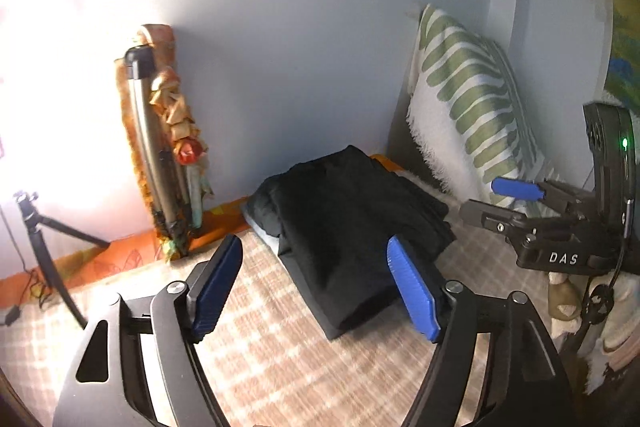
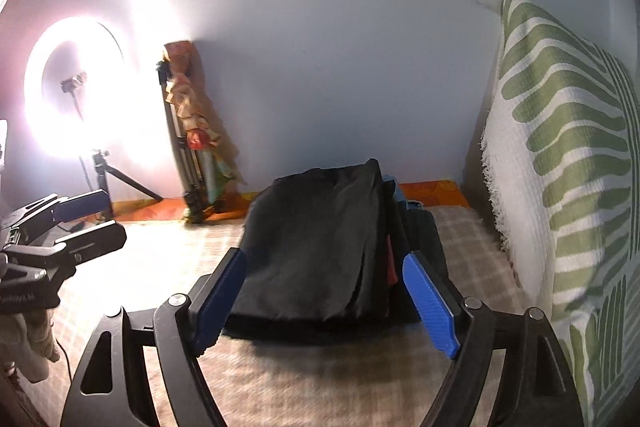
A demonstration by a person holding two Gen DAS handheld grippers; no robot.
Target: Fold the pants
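The black pants [image 1: 352, 219] lie folded into a compact stack on the checked bed cover, near the wall. In the right wrist view the pants [image 2: 320, 239] sit on top of other folded dark clothes. My left gripper [image 1: 316, 283] is open and empty, held just in front and to the left of the stack. My right gripper [image 2: 324, 299] is open and empty, its blue fingers [image 2: 430, 303] either side of the stack's near edge, not touching it. The right gripper also shows in the left wrist view [image 1: 496, 201], and the left gripper in the right wrist view [image 2: 96, 221].
A green and white striped pillow [image 2: 568, 163] leans upright at the right. A folded tripod wrapped in patterned cloth [image 1: 168, 147] leans on the wall. A bright ring light on a small tripod [image 2: 76, 95] stands at the left. The checked cover [image 1: 260, 347] spreads in front.
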